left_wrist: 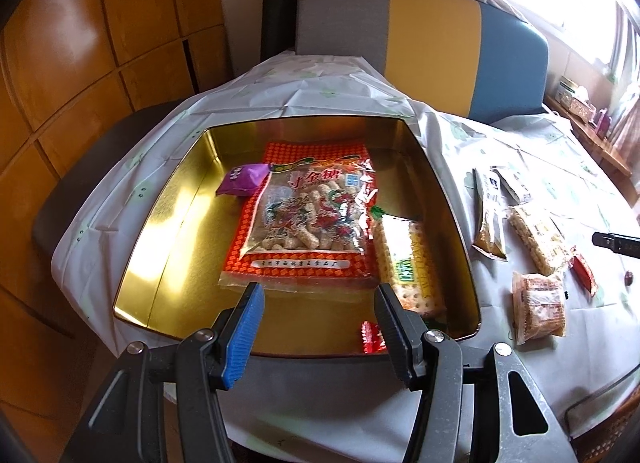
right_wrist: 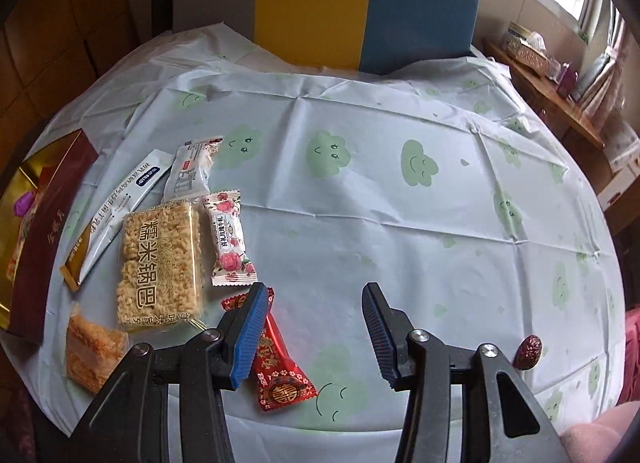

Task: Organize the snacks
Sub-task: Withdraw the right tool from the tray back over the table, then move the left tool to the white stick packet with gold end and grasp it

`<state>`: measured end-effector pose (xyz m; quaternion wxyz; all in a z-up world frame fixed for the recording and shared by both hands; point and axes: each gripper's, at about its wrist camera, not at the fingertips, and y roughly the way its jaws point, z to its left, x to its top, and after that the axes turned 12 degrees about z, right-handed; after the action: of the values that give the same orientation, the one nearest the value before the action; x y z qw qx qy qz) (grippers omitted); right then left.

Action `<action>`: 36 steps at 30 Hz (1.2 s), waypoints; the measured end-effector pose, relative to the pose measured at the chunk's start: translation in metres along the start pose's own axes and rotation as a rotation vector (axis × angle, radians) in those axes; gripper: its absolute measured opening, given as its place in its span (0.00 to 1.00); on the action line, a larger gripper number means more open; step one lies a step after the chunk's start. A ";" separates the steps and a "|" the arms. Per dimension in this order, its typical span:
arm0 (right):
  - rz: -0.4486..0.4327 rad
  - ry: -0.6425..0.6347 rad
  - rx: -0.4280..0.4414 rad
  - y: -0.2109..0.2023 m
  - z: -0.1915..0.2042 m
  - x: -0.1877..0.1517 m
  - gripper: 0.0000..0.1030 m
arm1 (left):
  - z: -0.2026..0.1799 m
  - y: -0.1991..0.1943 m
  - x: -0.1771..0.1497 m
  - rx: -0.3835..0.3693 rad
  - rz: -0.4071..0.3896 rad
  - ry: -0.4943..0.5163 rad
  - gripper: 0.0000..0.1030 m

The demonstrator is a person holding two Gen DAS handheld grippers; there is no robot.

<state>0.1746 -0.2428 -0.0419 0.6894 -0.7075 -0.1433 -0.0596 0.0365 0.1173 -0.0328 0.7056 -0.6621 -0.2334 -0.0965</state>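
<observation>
A gold tin box [left_wrist: 160, 219] holds a big red candy bag [left_wrist: 304, 219], a purple packet [left_wrist: 242, 179], a cracker pack [left_wrist: 404, 259] and a small red candy [left_wrist: 372, 337]. My left gripper [left_wrist: 318, 297] hangs open and empty over the tin's near edge. My right gripper [right_wrist: 316, 297] is open and empty over the tablecloth, its left finger beside a red candy packet [right_wrist: 280, 367]. Nearby lie a rice-crisp pack [right_wrist: 160, 263], a rose-print candy [right_wrist: 228, 239], a floss cake [right_wrist: 90, 347], a long sachet [right_wrist: 116, 215] and a white packet [right_wrist: 192, 173].
The tin's dark red side [right_wrist: 44, 247] shows at the left in the right wrist view. A red date [right_wrist: 528, 351] lies at the right. A grey, yellow and blue chair back [right_wrist: 328, 3] stands behind the table. The cloud-print tablecloth [right_wrist: 400, 203] covers the table.
</observation>
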 end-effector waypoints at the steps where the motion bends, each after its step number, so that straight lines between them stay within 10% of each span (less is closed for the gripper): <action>1: 0.006 0.005 -0.001 0.001 0.000 0.000 0.48 | -0.002 0.000 0.001 0.000 0.000 0.005 0.56; 36: 0.136 0.010 -0.009 0.023 0.001 -0.002 0.48 | -0.149 0.041 0.102 -0.193 0.132 0.227 0.52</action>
<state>0.1793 -0.2423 -0.0645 0.6894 -0.7184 -0.0910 -0.0167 0.1736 -0.0072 -0.0244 0.6655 -0.7254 -0.0979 -0.1461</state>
